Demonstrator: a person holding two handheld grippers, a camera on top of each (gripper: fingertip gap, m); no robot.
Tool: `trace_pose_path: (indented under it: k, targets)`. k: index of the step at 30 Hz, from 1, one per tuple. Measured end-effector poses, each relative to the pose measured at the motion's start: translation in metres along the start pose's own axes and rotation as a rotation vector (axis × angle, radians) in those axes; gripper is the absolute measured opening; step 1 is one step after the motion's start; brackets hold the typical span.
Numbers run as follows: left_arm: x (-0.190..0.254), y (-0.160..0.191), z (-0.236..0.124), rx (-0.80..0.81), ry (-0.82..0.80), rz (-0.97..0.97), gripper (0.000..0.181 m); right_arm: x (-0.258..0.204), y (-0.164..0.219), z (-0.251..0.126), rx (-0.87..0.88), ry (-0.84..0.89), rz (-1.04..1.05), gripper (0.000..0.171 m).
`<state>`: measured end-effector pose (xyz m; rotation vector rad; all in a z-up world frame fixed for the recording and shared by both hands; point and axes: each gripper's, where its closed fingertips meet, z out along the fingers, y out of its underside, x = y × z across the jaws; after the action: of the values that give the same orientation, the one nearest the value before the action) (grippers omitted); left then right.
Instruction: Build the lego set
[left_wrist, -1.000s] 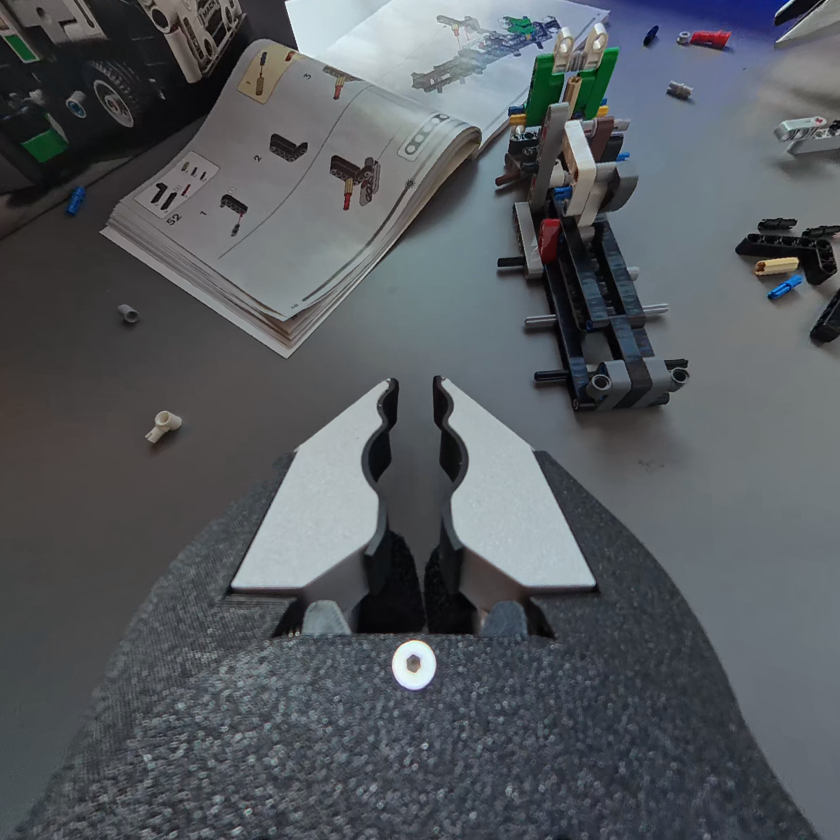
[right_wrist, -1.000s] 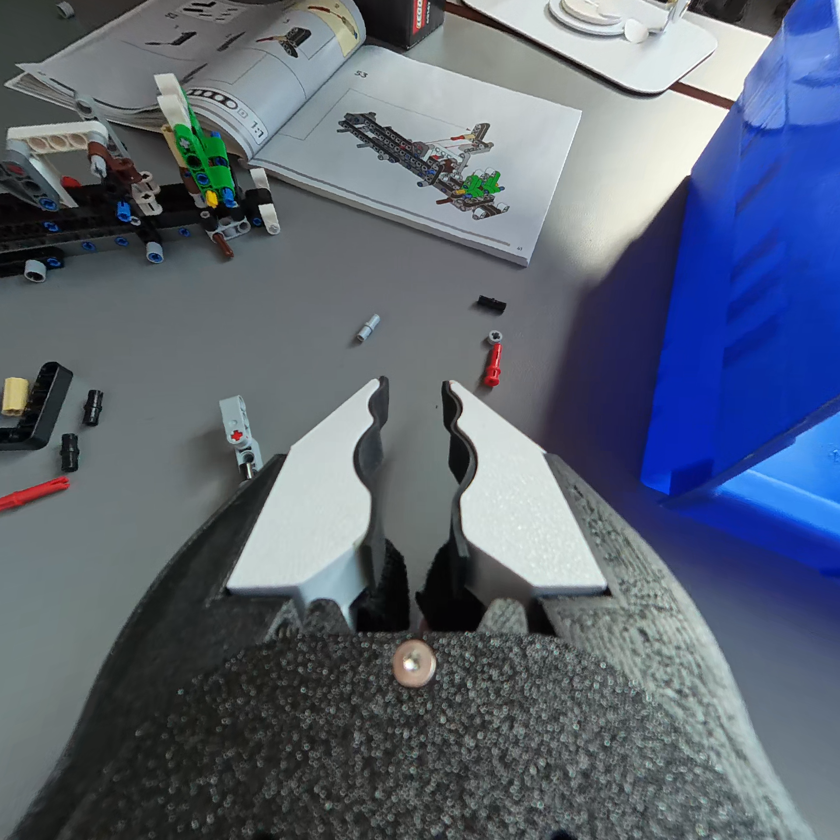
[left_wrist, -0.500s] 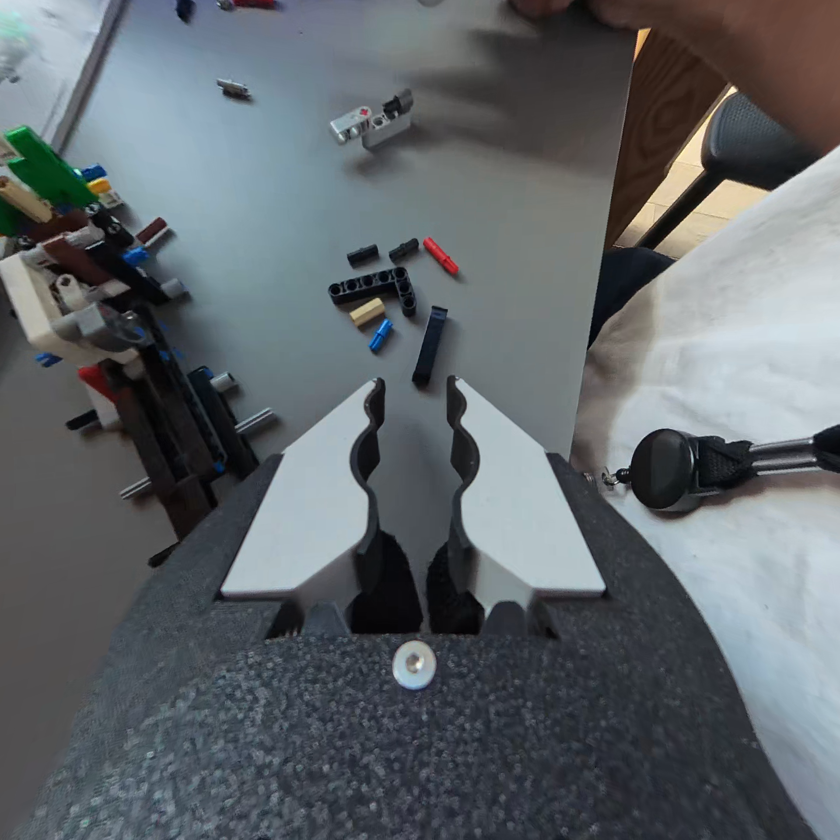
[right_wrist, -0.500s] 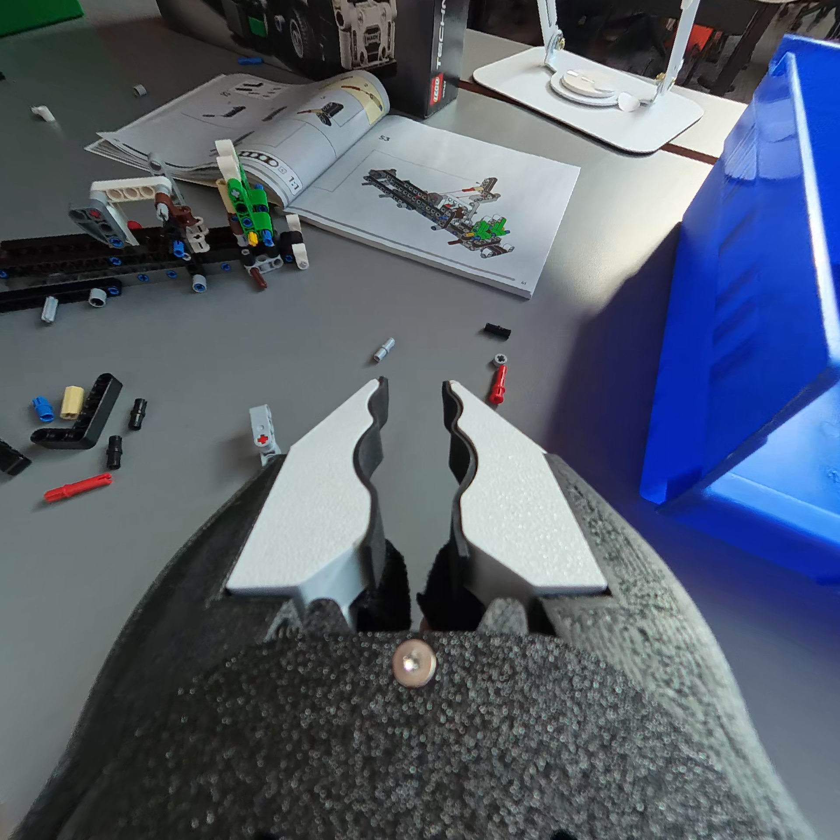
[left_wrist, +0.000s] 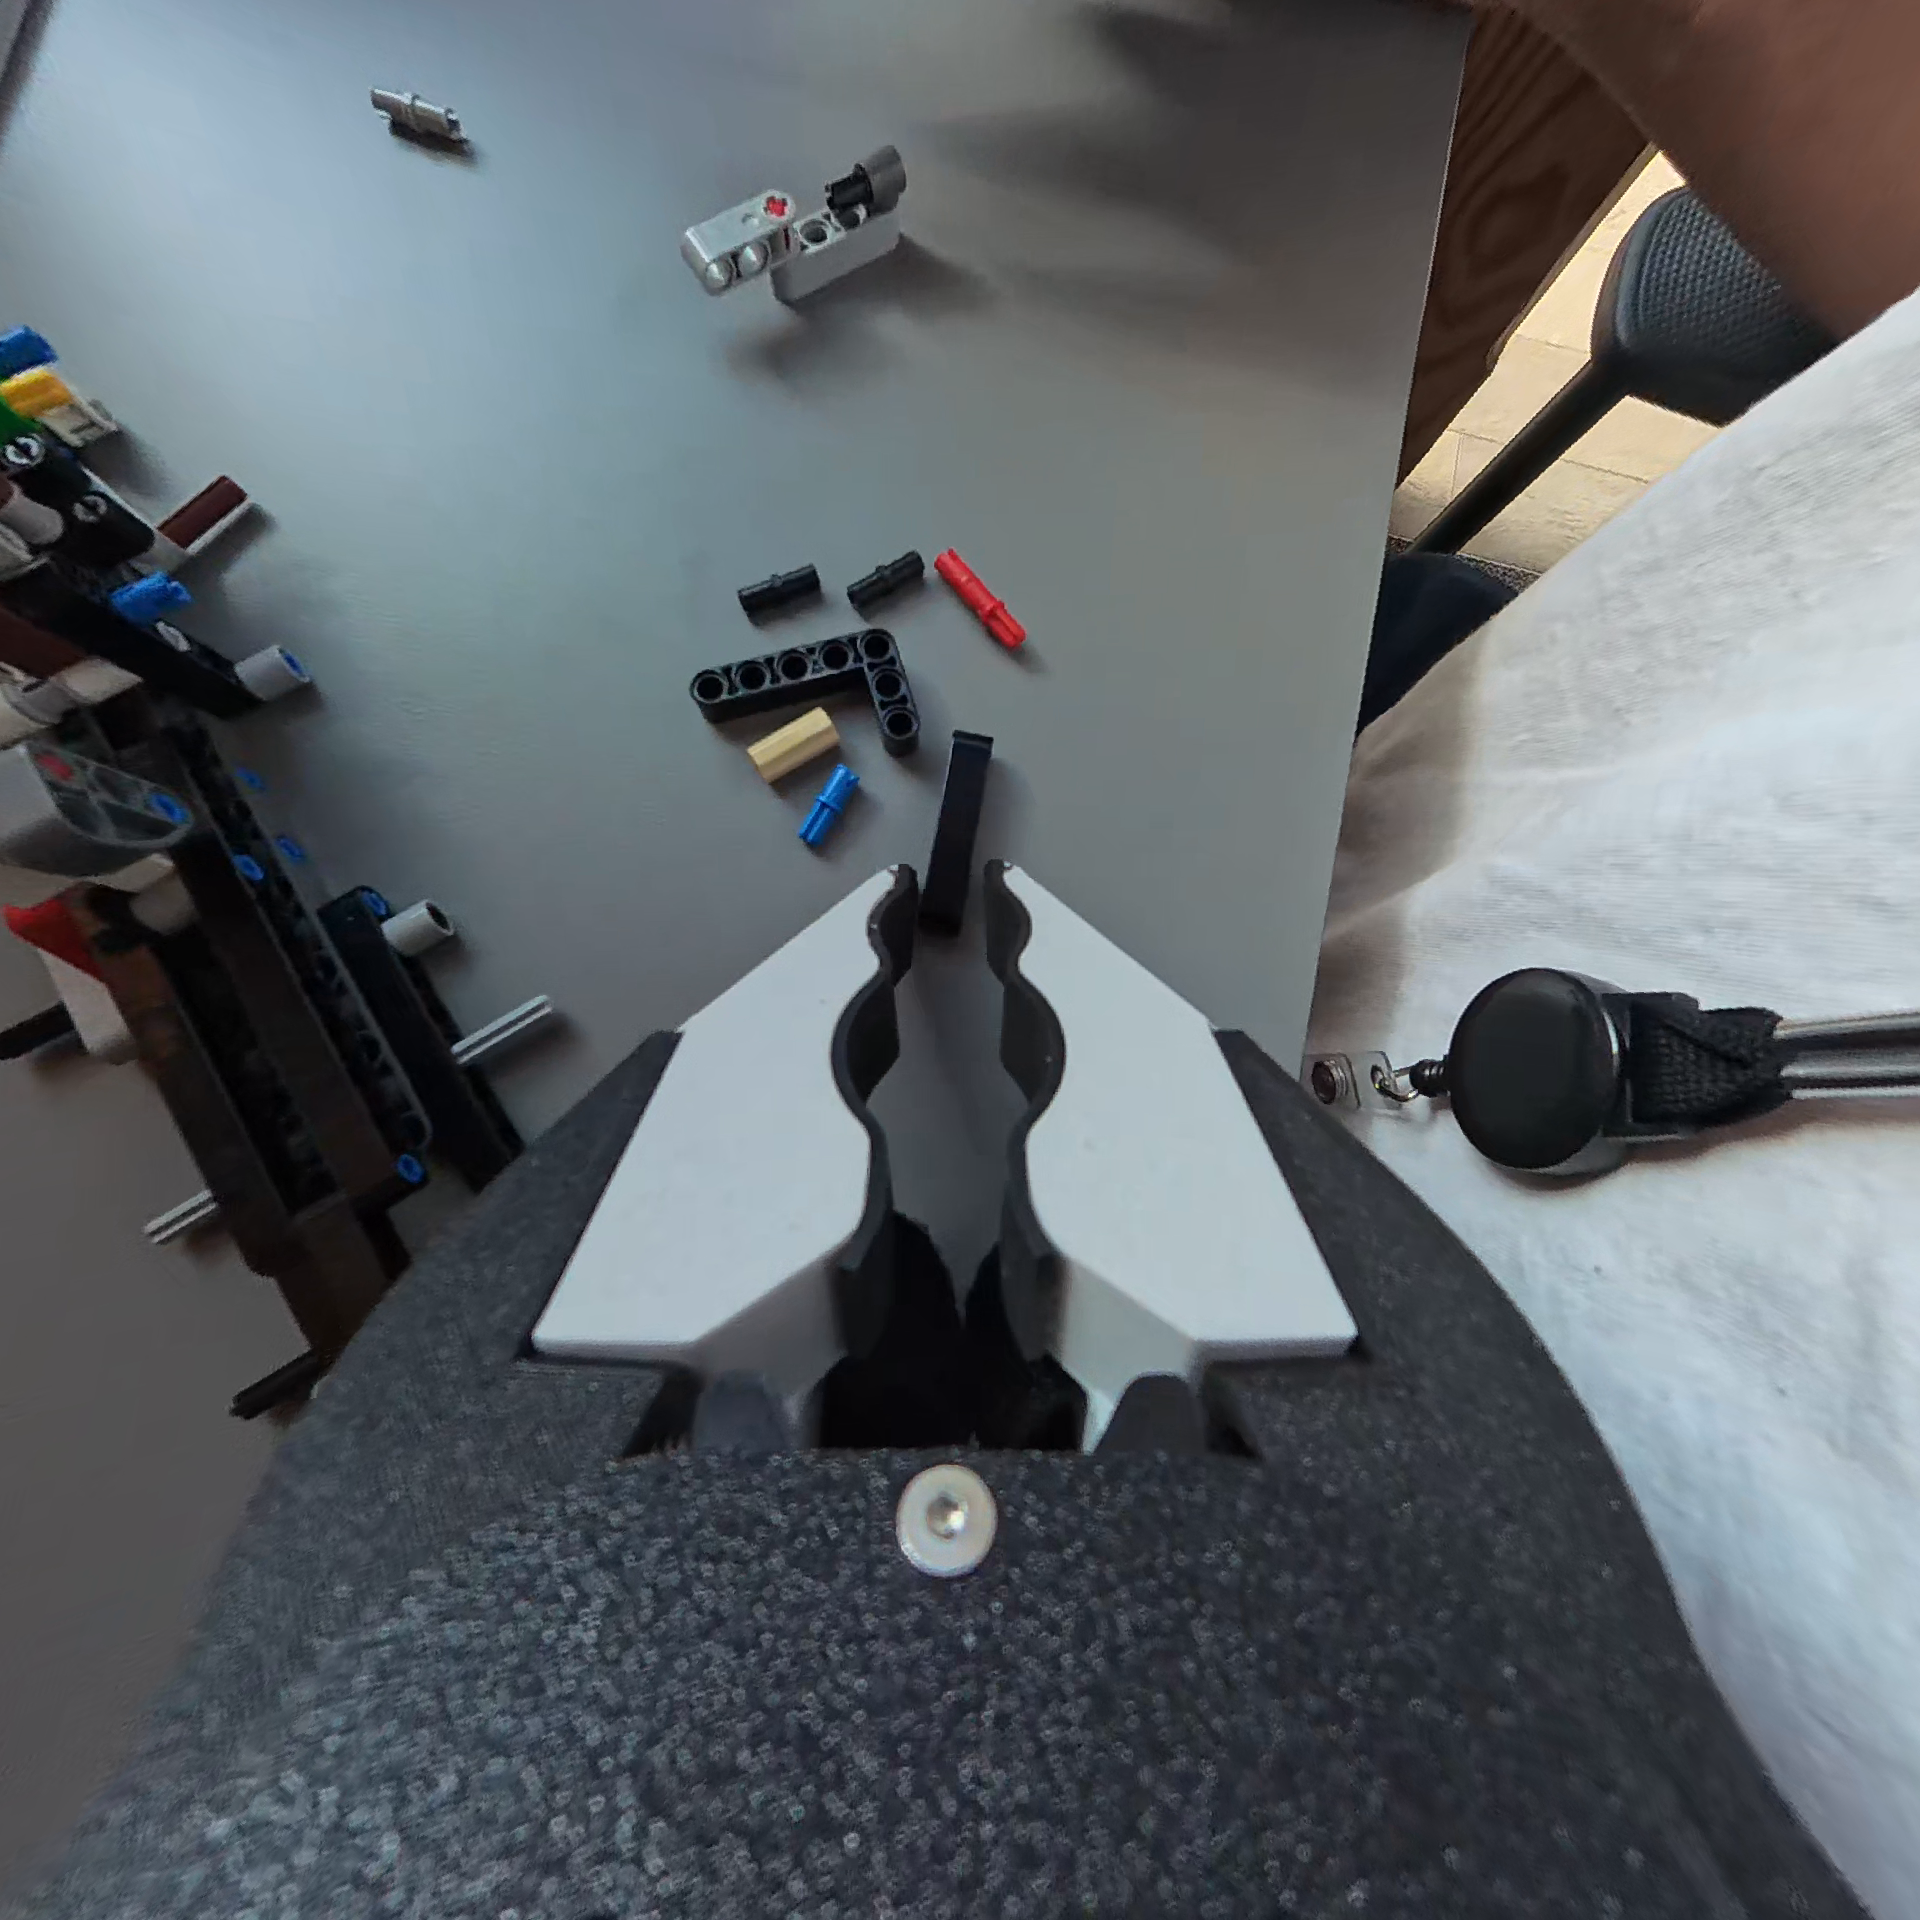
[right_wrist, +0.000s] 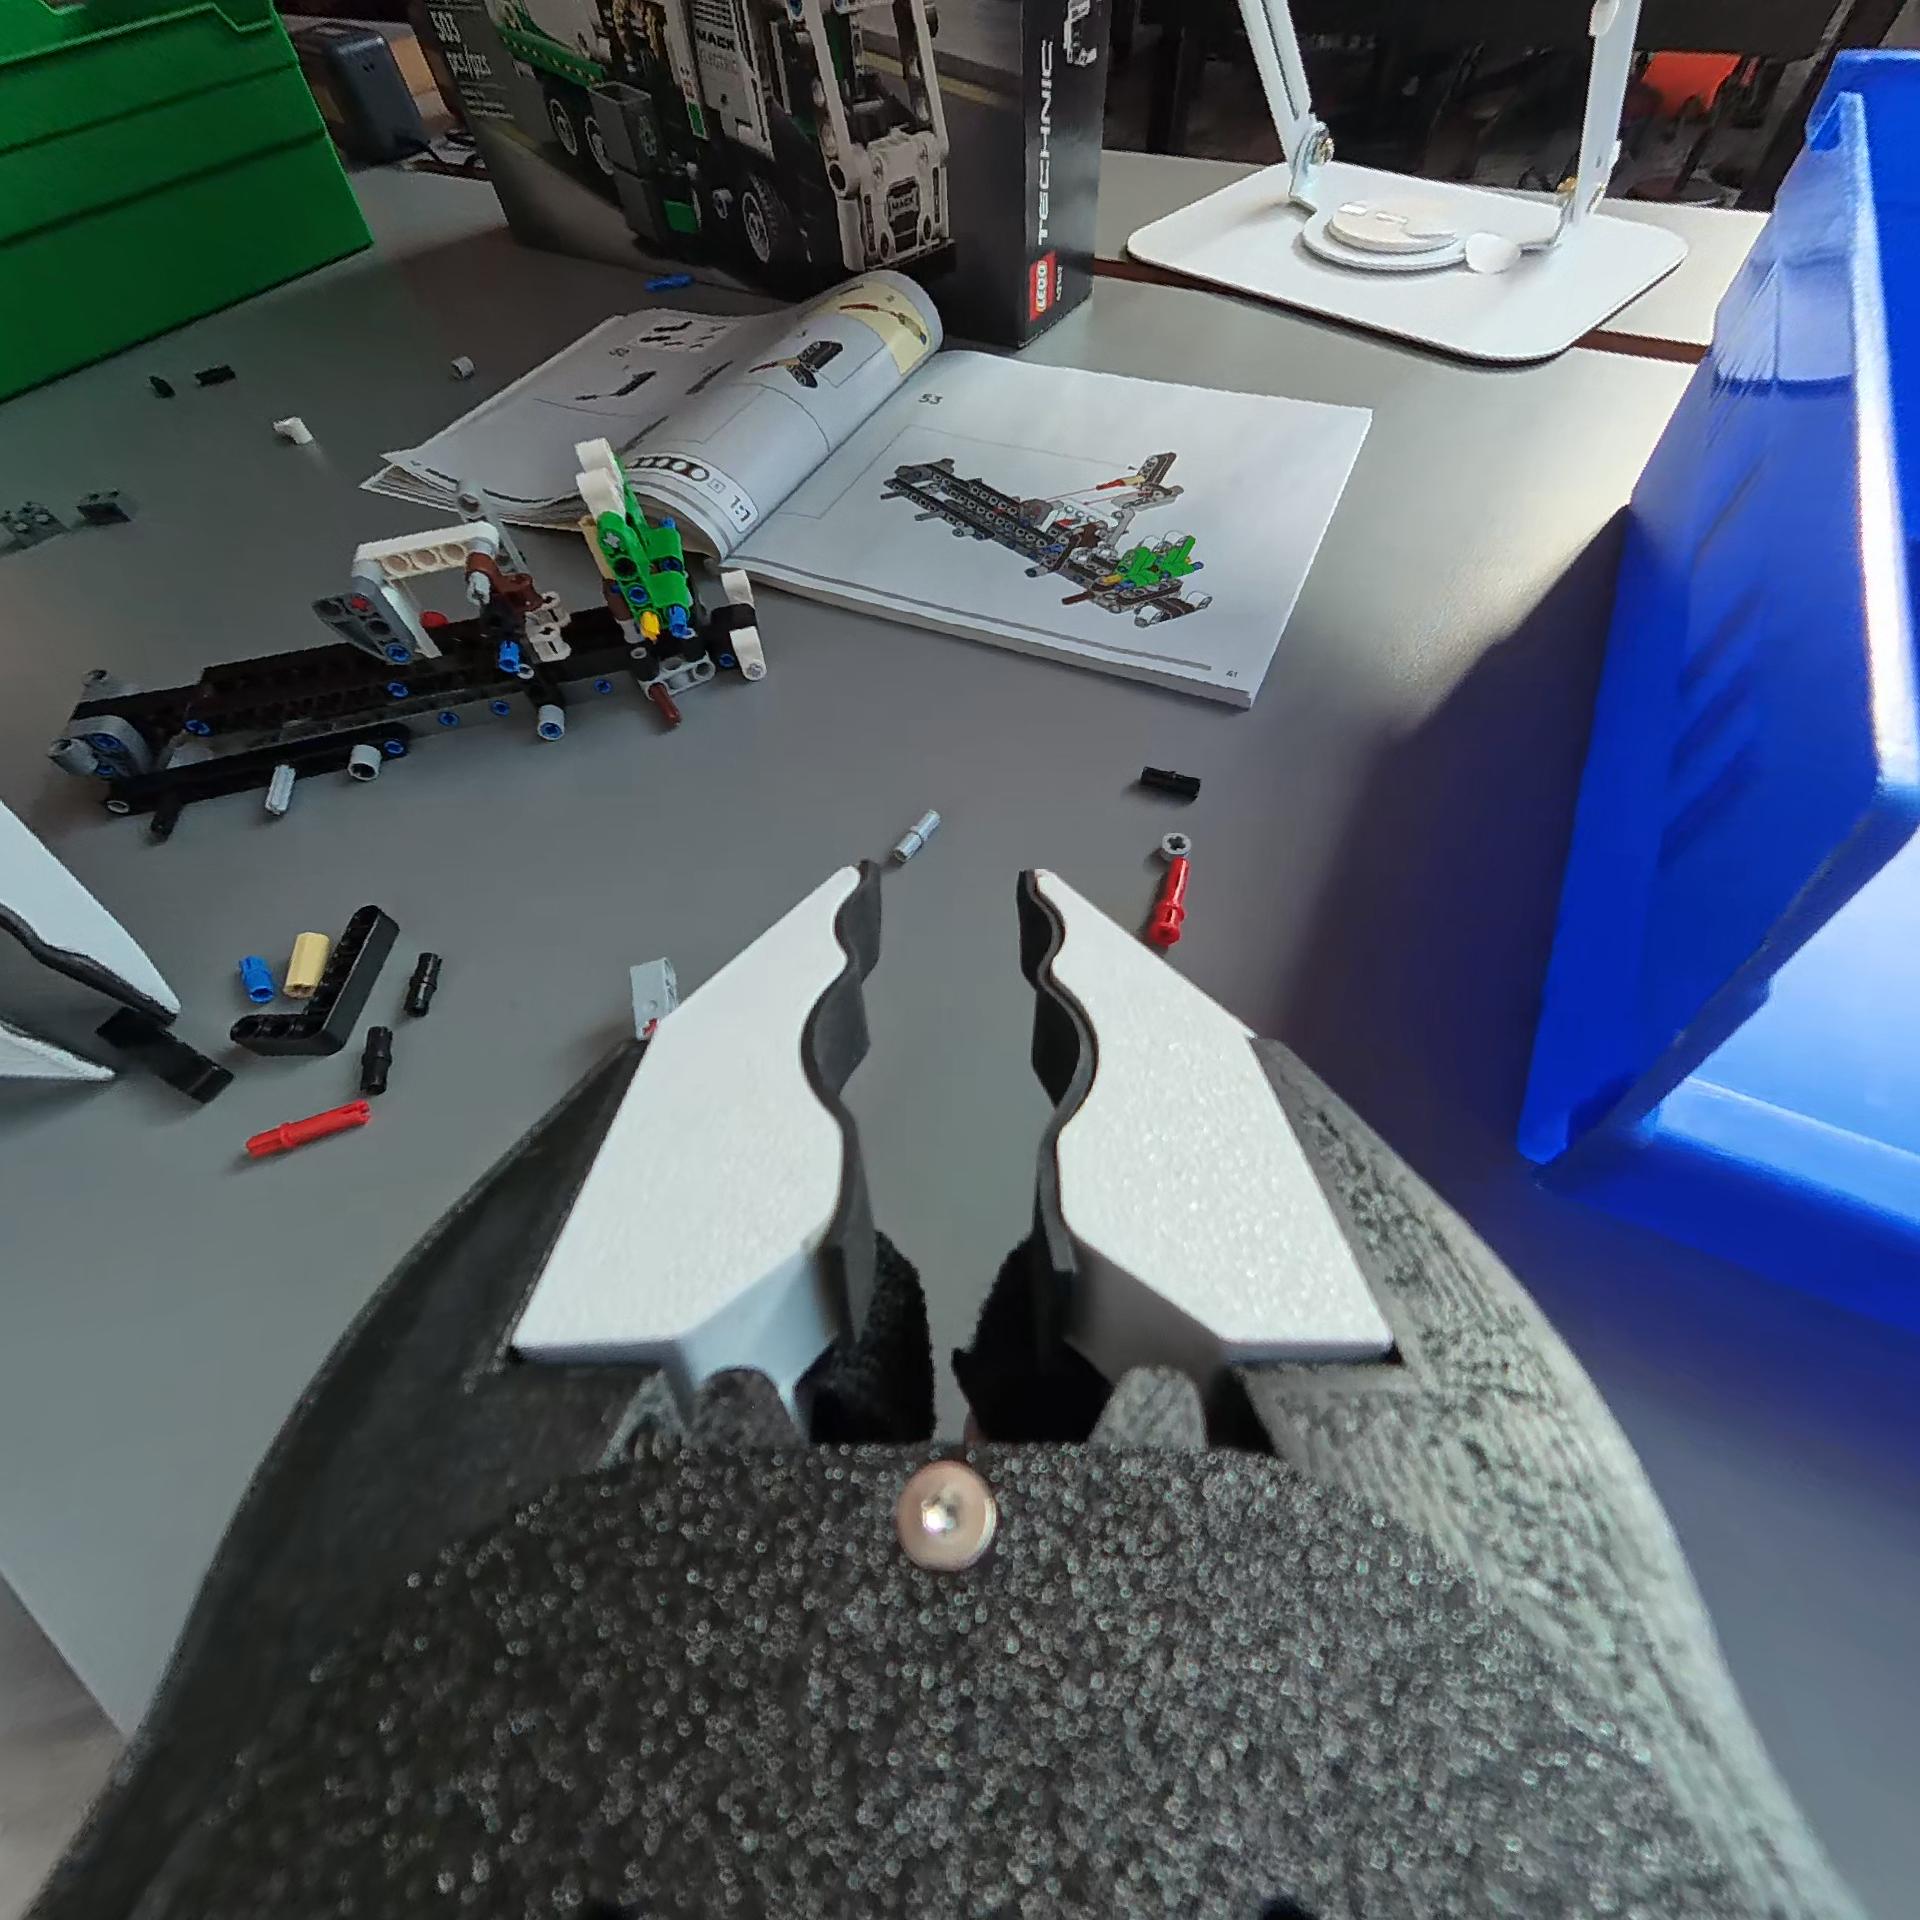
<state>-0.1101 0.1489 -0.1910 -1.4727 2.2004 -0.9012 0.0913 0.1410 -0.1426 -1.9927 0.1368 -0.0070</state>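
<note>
My left gripper (left_wrist: 951, 883) is open, low over the grey table, and its tips straddle the near end of a straight black beam (left_wrist: 958, 810) without closing on it. Just beyond lie a black L-shaped beam (left_wrist: 821, 675), a tan connector (left_wrist: 793, 740), a blue pin (left_wrist: 828, 803), a red pin (left_wrist: 979, 611) and two black pins (left_wrist: 779, 594). The partly built black chassis (right_wrist: 416, 675) lies to the left, also in the left wrist view (left_wrist: 260, 987). My right gripper (right_wrist: 945, 883) is open and empty above the table. The left gripper (right_wrist: 62, 977) shows at its far left.
The open manual (right_wrist: 1039, 520) and the set's box (right_wrist: 810, 135) lie behind the chassis. A blue bin (right_wrist: 1766, 727) stands close on the right, a green bin (right_wrist: 156, 156) at back left. The table edge (left_wrist: 1351, 831) and a person's white shirt are right of the left gripper. The grippers' ends are close to 20 cm from one another. From my left tips it is roughly 4 cm to the tan connector (left_wrist: 793, 740); from my right, 15 cm. It is also in sight in the right wrist view (right_wrist: 301, 958). To reach the red pin (left_wrist: 979, 611) in a straight line is about 5 cm for my left fingers, about 15 cm for my right. The right camera catches it too, in the right wrist view (right_wrist: 291, 1115).
My left gripper swung right from the manual and chassis to the loose parts and closed in until the black beam's end sits between its tips. My right gripper rose, pulled back and opened wider.
</note>
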Motion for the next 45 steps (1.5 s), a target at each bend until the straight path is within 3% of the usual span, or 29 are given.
trace_pose_path:
  k: [1, 5, 8, 12, 15, 18, 24, 29, 34, 35, 38, 42, 45]
  targets:
    - [0.0, 0.0, 0.0, -0.001, -0.003, -0.001, 0.008, 0.0, 0.0, 0.0, -0.003, 0.002, -0.007, 0.026]
    - [-0.011, 0.0, -0.002, 0.015, -0.043, -0.056, 0.006, -0.009, -0.006, -0.002, 0.041, -0.018, -0.047, 0.026]
    - [-0.011, -0.02, -0.011, 0.142, 0.048, -0.207, 0.006, -0.043, -0.035, -0.018, 0.222, -0.183, -0.027, 0.024]
    - [-0.012, -0.065, -0.046, 0.431, 0.267, -0.428, 0.006, -0.114, -0.052, -0.034, 0.29, -0.556, -0.089, 0.036]
    - [-0.014, -0.08, -0.063, 0.565, 0.445, -0.559, 0.006, -0.138, -0.034, -0.023, 0.192, -0.626, -0.152, 0.039]
    - [-0.013, -0.093, -0.083, 0.699, 0.7, -0.709, 0.006, -0.163, -0.045, -0.027, 0.242, -0.77, -0.086, 0.037]
    - [0.009, -0.104, -0.112, 0.752, 1.071, -0.795, 0.006, -0.19, -0.083, -0.046, 0.407, -1.074, 0.083, 0.032]
    - [0.017, -0.106, -0.121, 0.767, 1.159, -0.789, 0.006, -0.209, -0.095, -0.052, 0.409, -1.205, 0.027, 0.015]
    - [0.01, -0.101, -0.12, 0.793, 1.051, -0.746, 0.006, -0.211, -0.092, -0.046, 0.364, -1.224, 0.008, 0.008]
    - [0.007, -0.099, -0.119, 0.797, 0.984, -0.712, 0.007, -0.209, -0.091, -0.042, 0.346, -1.211, 0.011, 0.008]
    - [0.0, -0.091, -0.114, 0.776, 0.707, -0.49, 0.033, -0.202, -0.085, -0.026, 0.27, -1.16, 0.041, 0.008]
    - [-0.011, -0.082, -0.102, 0.655, 0.281, -0.141, 0.058, -0.198, -0.079, -0.018, 0.191, -1.14, 0.044, 0.008]
    - [-0.018, -0.076, -0.091, 0.56, 0.097, 0.001, 0.06, -0.199, -0.081, -0.013, 0.179, -1.116, 0.021, 0.008]
